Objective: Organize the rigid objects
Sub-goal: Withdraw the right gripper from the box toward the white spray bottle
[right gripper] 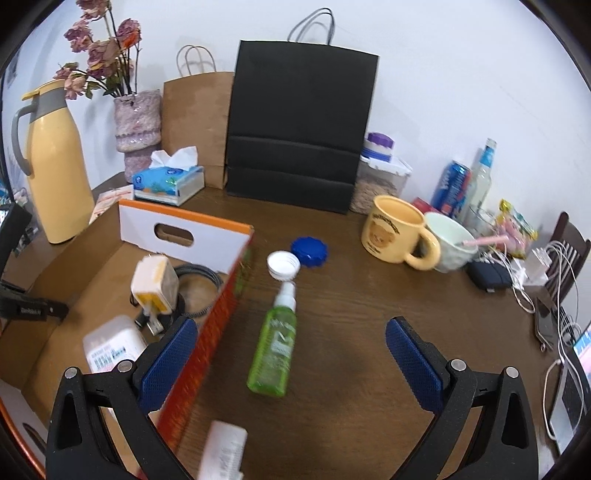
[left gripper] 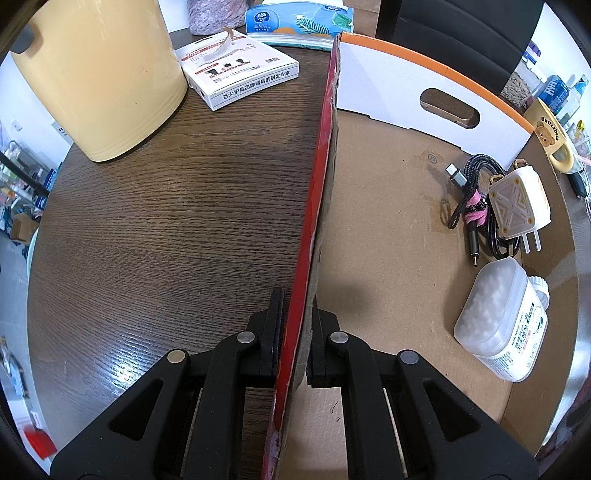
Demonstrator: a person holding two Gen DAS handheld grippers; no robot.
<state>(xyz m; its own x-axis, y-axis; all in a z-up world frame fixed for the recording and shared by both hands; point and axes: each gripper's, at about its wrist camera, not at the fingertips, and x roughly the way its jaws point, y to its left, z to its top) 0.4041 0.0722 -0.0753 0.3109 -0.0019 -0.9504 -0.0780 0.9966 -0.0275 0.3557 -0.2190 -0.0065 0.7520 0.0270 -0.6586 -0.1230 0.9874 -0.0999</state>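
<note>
My left gripper (left gripper: 297,306) is shut on the side wall of an open cardboard box (left gripper: 325,147), red outside and brown inside. Inside the box lie a white charger (left gripper: 517,203) with a coiled black cable (left gripper: 476,173) and a white container of cotton swabs (left gripper: 498,321). My right gripper (right gripper: 291,326) hangs open above the wooden table, its left blue pad (right gripper: 170,365) over the box wall (right gripper: 221,314). A green spray bottle (right gripper: 275,343) lies on the table ahead, between the fingers and untouched. Beyond it lie a white cap (right gripper: 283,264) and a blue cap (right gripper: 309,251). A blurred white tube (right gripper: 221,450) lies at the bottom edge.
A yellow jug (left gripper: 99,74), a white carton (left gripper: 236,72) and a tissue pack (left gripper: 299,24) stand left of the box. In the right wrist view, paper bags (right gripper: 301,129), a yellow mug (right gripper: 397,229), a pale bowl (right gripper: 450,242), bottles and cables (right gripper: 535,266) crowd the back and right.
</note>
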